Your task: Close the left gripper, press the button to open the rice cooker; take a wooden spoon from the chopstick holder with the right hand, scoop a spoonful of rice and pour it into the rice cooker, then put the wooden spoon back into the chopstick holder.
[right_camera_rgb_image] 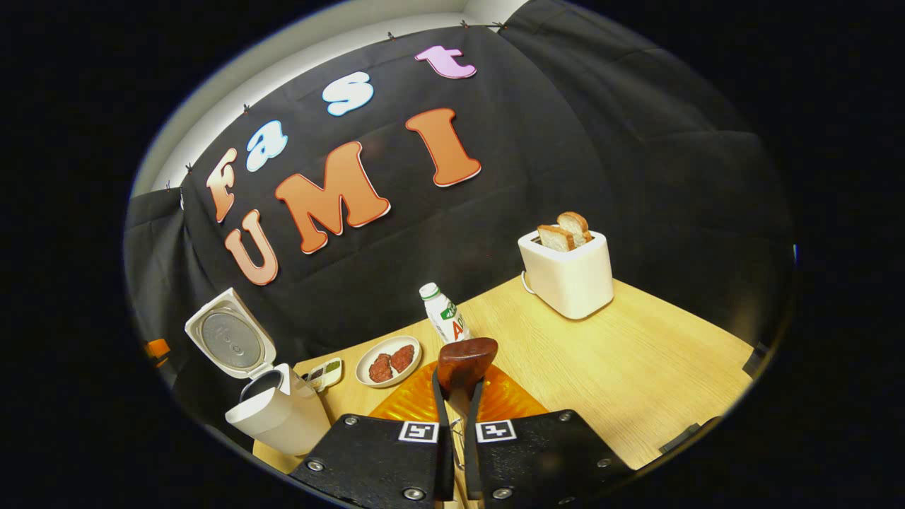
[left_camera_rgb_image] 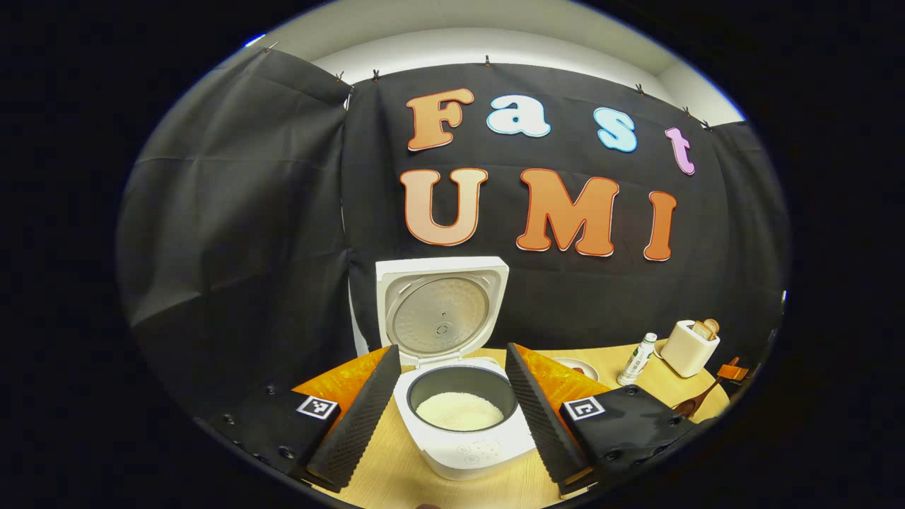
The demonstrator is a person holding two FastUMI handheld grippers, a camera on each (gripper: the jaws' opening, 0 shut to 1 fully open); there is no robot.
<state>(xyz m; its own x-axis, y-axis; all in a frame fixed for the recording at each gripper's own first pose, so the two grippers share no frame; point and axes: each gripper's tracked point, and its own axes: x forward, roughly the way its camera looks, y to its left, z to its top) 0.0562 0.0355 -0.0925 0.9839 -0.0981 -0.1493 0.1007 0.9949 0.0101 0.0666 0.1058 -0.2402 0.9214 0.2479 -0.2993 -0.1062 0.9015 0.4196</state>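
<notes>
The white rice cooker (left_camera_rgb_image: 463, 424) stands open with its lid (left_camera_rgb_image: 440, 311) upright, and white rice (left_camera_rgb_image: 459, 411) lies in the dark inner pot. My left gripper (left_camera_rgb_image: 452, 350) is open, with one black finger on each side of the cooker and touching nothing. In the right gripper view, my right gripper (right_camera_rgb_image: 459, 387) is shut on the handle of a wooden spoon (right_camera_rgb_image: 465, 359), whose dark brown bowl sticks up past the fingertips. The same spoon (left_camera_rgb_image: 696, 403) shows low at the right in the left gripper view. The open rice cooker (right_camera_rgb_image: 279, 417) sits far to the left of the spoon.
On the wooden table (right_camera_rgb_image: 636, 353) stand a white toaster (right_camera_rgb_image: 568, 272) with two bread slices, a small white bottle (right_camera_rgb_image: 444, 313), a plate (right_camera_rgb_image: 389, 362) of reddish food and a small dish (right_camera_rgb_image: 325, 373). Black cloth walls close the back and sides.
</notes>
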